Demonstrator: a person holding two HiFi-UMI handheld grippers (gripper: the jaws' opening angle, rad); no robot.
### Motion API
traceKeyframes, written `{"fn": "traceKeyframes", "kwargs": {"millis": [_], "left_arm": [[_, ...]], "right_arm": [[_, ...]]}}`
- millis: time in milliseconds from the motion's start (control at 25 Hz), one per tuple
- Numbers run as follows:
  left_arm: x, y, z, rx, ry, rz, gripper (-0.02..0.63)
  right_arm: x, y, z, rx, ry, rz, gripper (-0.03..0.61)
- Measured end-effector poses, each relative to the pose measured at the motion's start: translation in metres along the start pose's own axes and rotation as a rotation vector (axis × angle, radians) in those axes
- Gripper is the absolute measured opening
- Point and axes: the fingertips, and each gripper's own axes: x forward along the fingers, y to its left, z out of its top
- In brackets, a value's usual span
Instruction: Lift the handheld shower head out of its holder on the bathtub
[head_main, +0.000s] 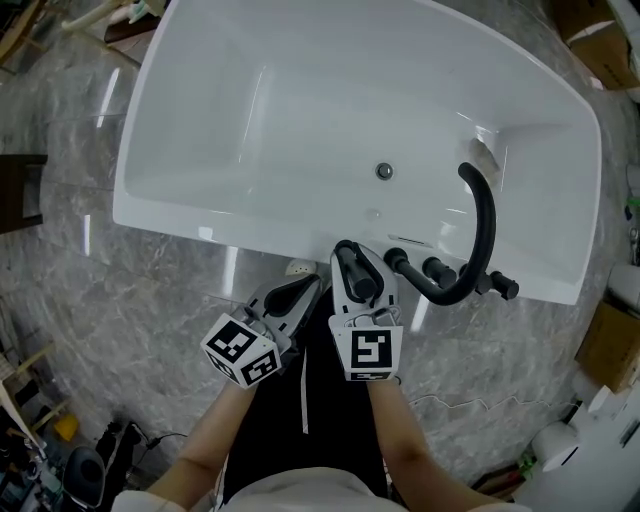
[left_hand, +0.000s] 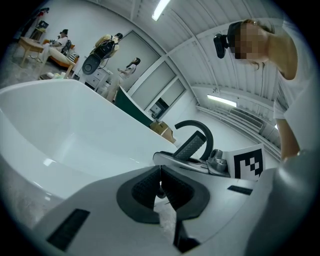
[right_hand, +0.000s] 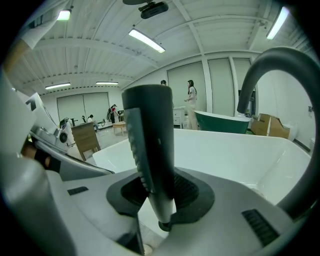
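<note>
Black handheld shower head (right_hand: 149, 150) (head_main: 357, 274) upright, pinched at its lower end by the fingers (right_hand: 191, 194) of the right gripper (right_hand: 162, 192) (head_main: 352, 256). Held at the near rim of the white bathtub (head_main: 170, 214), just beside the curved black spout (head_main: 486, 222). Left gripper (left_hand: 160, 187) (head_main: 303, 292) close alongside, fingers pressed together, empty. Grey marbled floor (head_main: 110, 300) beneath.

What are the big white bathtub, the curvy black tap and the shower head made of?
Bathtub: probably glossy acrylic or ceramic; lights reflect off it.
Faucet spout: likely matte black-coated metal; little shine.
Handheld shower head: matte black front, pale grey back; plastic or metal, unclear.
</note>
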Motion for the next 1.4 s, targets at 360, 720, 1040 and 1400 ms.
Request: {"fn": "traceKeyframes", "kwargs": {"millis": [360, 720, 1040, 1400], "left_arm": [[-0.011, -0.02, 0.01, 0.034, 0.004, -0.032, 0.012], [-0.026, -0.037, 0.027, 0.078, 0.008, -0.049, 0.012], [-0.032, -0.059, 0.046, 0.107, -0.022, -0.068, 0.012], [-0.044, -0.076, 0.06, 0.15, -0.028, -0.08, 0.012]], "right_arm": [[-0.019, -0.001, 0.019, 0.057, -0.015, -0.012, 0.118], [-0.043, -0.001, 0.052, 0.11, -0.058, -0.027, 0.118], [-0.064, 0.005, 0.077, 0.113, -0.091, -0.018, 0.118], [-0.083, 0.018, 0.106, 0.097, -0.115, 0.025, 0.118]]}}
